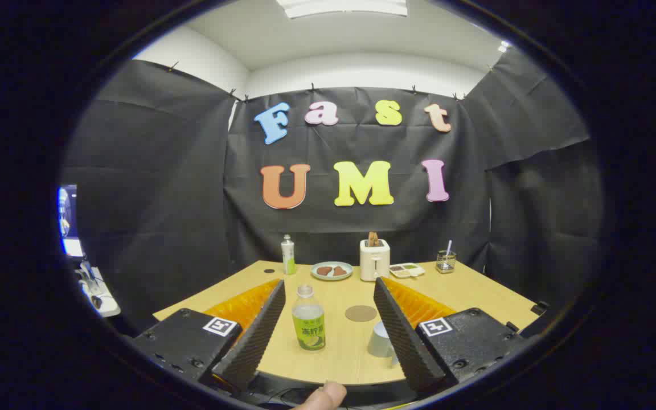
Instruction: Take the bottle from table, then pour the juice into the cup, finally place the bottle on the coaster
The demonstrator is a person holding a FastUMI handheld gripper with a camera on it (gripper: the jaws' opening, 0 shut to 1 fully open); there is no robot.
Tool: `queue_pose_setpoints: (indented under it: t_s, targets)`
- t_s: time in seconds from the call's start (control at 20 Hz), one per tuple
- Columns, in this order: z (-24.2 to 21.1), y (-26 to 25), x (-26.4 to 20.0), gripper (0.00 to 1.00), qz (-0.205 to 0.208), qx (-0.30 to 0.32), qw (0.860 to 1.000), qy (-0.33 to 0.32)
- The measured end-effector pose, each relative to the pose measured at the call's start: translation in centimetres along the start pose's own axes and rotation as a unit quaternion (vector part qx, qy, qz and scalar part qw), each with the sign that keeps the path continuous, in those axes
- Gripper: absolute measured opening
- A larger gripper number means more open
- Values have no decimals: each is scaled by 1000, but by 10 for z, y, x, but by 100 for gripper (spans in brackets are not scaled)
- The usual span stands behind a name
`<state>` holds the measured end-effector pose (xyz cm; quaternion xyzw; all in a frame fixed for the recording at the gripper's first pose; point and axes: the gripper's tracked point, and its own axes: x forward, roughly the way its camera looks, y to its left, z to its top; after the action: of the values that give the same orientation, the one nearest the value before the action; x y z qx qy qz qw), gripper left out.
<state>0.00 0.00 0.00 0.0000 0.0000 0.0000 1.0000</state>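
A clear juice bottle (308, 319) with a green label and pale cap stands upright on the wooden table (476, 290), between my fingers and nearer the left one. A round brown coaster (360, 313) lies flat just beyond it to the right. A grey cup (382, 340) stands close against the right finger (405, 336), partly hidden by it. My gripper (328, 327) is open wide, with neither finger touching the bottle.
At the table's far side stand a second green-labelled bottle (288, 255), a plate of food (331, 270), a white toaster (374, 259), a small tray (407, 270) and a glass with a straw (446, 261). A fingertip (325, 397) of a person shows under the gripper.
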Motion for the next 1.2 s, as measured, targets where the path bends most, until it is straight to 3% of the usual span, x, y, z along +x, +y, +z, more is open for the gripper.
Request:
queue_pose_setpoints:
  t_s: [0.45, 0.65, 1.2]
  targets:
    - [4, 3, 4, 100, -8, 4, 1000, -5]
    - [1, -1, 7, 100, -32, -15, 999, -7]
    - [-61, 18, 63, 100, -21, 3, 1000, 23]
